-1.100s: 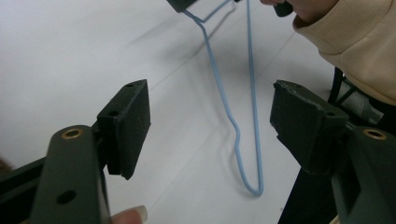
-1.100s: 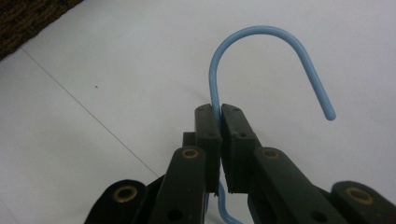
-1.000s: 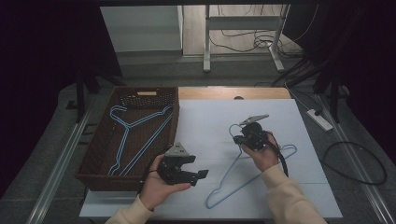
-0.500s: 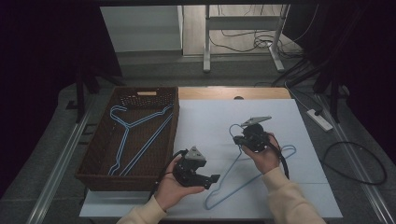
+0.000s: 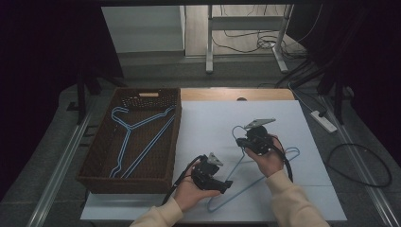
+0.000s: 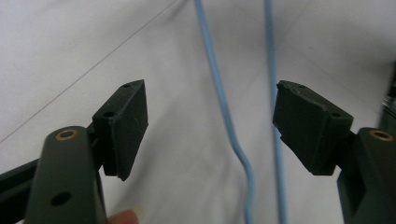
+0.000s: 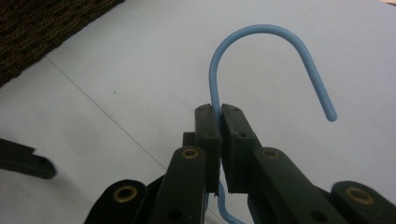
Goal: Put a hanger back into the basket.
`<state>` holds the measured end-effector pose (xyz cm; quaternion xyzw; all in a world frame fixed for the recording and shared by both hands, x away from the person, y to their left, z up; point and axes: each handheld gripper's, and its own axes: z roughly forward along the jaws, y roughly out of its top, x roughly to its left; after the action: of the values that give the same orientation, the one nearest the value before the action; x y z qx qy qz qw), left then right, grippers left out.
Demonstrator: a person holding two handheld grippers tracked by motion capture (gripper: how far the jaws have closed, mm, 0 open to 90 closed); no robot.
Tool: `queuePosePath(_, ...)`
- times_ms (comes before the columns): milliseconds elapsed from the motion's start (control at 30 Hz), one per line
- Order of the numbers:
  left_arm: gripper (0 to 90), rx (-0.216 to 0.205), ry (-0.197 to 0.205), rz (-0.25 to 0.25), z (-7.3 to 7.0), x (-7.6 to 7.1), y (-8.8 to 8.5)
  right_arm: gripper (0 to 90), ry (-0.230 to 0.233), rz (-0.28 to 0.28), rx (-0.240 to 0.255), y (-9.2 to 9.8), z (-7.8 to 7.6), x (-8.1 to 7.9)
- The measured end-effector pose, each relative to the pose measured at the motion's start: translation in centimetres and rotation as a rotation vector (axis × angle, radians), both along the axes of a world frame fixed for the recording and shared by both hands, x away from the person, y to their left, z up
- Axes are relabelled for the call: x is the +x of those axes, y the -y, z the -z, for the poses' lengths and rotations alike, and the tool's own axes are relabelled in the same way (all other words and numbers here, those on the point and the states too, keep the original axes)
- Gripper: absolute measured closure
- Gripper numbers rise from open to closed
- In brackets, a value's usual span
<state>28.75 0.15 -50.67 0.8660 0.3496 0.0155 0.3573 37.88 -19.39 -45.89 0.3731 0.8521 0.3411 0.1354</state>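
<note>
Blue wire hanger [image 5: 257, 177] is lying flat on the white sheet of the desk [image 5: 208, 127], at roughly 5 o'clock from the sheet's centre in the high view, with its hook toward 12 o'clock and its long arm running down toward 7 o'clock.

I am seeing the right tongs [image 7: 219, 116] clamping shut on the hanger's neck just below the hook; in the right gripper view the blue hook [image 7: 275, 51] is curving up and over at 12 to 2 o'clock above the closed pads. In the high view the right hand [image 5: 267, 158] is holding that tool at the hanger's top end.

I am reading the left tongs [image 6: 210, 126] as standing wide open. In the left gripper view two blue wire runs of the hanger are passing between the pads [image 6: 126, 123], touching neither. In the high view the left tongs [image 5: 226, 186] are sitting at 7 o'clock from the right hand, over the hanger's lower arm.

I am noting a brown woven basket [image 5: 97, 163] at 9 o'clock on the desk, just beside the sheet, holding two more blue hangers [image 5: 135, 139].
</note>
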Motion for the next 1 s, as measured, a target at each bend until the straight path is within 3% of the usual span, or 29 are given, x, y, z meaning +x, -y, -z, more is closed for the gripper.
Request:
queuePosePath(200,33.9,0.013,-0.006,-0.008,0.9,0.8,0.7,86.9,0.004,-0.003,0.007,-0.2,-0.1,-0.1)
queuePosePath(300,44.0,0.014,-0.016,-0.015,1.1,1.1,0.7,86.9,0.01,-0.005,0.014,-0.3,-0.3,-0.3)
queuePosePath(400,56.6,-0.017,-0.038,-0.005,1.1,1.3,0.5,86.9,0.018,-0.008,0.02,-0.3,-0.5,-0.4)
queuePosePath(533,80.0,-0.063,-0.074,0.034,0.9,1.3,0.4,86.9,0.021,-0.003,0.038,-0.1,-0.7,-0.5)
queuePosePath(700,83.6,-0.065,-0.088,0.013,0.7,1.4,0.2,86.6,0.028,-0.007,0.051,0.2,-0.8,-0.6)
queuePosePath(800,86.0,-0.086,-0.08,-0.021,0.4,1.5,-0.3,85.3,0.04,-0.011,0.094,0.8,-1.2,-0.7)
queuePosePath(1000,86.2,-0.158,-0.066,-0.048,-0.5,1.2,-1.2,57.7,0.083,-0.028,0.204,3.1,-2.0,-2.6)
